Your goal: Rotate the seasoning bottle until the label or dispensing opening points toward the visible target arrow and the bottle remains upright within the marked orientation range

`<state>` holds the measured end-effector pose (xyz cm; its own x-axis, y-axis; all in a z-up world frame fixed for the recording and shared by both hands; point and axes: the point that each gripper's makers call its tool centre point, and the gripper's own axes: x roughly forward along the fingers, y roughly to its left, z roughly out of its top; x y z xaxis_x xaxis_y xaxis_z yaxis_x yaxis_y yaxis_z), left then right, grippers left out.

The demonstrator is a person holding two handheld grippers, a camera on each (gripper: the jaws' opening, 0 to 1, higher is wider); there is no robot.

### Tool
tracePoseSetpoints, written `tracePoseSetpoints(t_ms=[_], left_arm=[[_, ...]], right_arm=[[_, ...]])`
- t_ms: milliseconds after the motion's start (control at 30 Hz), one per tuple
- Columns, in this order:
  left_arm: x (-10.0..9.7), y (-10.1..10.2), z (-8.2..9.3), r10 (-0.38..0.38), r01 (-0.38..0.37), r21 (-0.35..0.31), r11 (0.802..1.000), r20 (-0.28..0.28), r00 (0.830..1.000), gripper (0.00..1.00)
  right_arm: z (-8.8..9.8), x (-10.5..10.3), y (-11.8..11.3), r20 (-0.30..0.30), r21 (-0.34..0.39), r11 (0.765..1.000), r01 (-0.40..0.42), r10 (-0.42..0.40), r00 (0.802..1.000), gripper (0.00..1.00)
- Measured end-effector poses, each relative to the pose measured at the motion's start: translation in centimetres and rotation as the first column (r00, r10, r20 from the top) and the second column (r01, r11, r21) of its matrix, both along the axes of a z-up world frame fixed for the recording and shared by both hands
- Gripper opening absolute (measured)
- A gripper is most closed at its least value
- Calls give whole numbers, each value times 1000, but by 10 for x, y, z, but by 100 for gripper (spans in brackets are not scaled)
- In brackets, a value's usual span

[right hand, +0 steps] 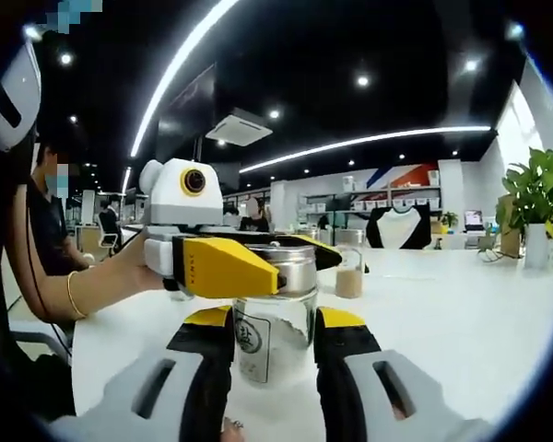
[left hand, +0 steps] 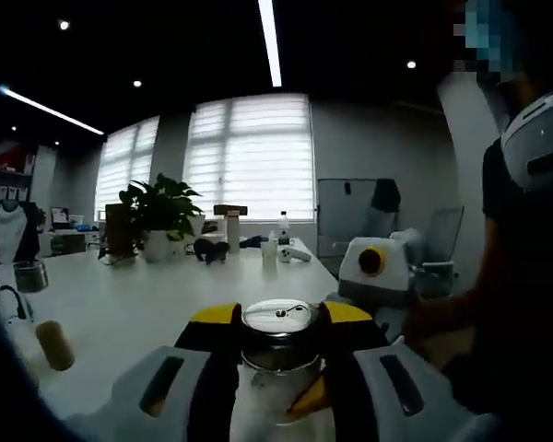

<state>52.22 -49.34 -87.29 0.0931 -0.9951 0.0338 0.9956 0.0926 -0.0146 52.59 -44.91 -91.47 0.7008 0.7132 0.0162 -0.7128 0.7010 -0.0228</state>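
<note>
Fingers (right hand: 212, 345) of both grippers clamp the seasoning bottle (right hand: 275, 322) between them.

Left tongs (left hand: 278, 345): yellow-tipped jaws closed in on the bottle's (left hand: 278, 343) metal cap, one jaw each side, touching it. Seen from the right gripper view, the same left tongs (right hand: 275, 265) come in from the left, held level, jaws clamped round the cap at the bottle's (right hand: 275, 322) top.

Right tongs (right hand: 274, 343): jaws rise either side of the glass body, lower down than the left pair, pressed against the glass. In the left gripper view the right tongs' body sits just past the bottle on the right; jaws there hidden.

Person's hand (right hand: 138, 269) wraps the left tongs' grip; forearm bare, bracelet at the wrist.
</note>
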Motion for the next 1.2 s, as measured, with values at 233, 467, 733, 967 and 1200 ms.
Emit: tracePoseSetpoints(t_ms=[233,467,733,967,1200], left_arm=[[0,-2,0,14,-15,16,1000,38,999,35],[3,1,-1,85,-87,32,996,63,994,35],[10,11,4,248,-250,64,966,33,968,35],[17,23,3,382,-381,39,924,-43,923,34],[19,31,0,503,-502,35,864,-63,862,34]], right_arm=[[1,2,-3,12,-8,999,51,-51,999,31],[-1,6,-4,-5,7,996,92,-92,996,31],[6,9,0,8,33,991,132,-132,991,31],[7,14,4,17,22,985,171,-171,985,31],[5,17,8,16,16,981,195,-195,981,31]])
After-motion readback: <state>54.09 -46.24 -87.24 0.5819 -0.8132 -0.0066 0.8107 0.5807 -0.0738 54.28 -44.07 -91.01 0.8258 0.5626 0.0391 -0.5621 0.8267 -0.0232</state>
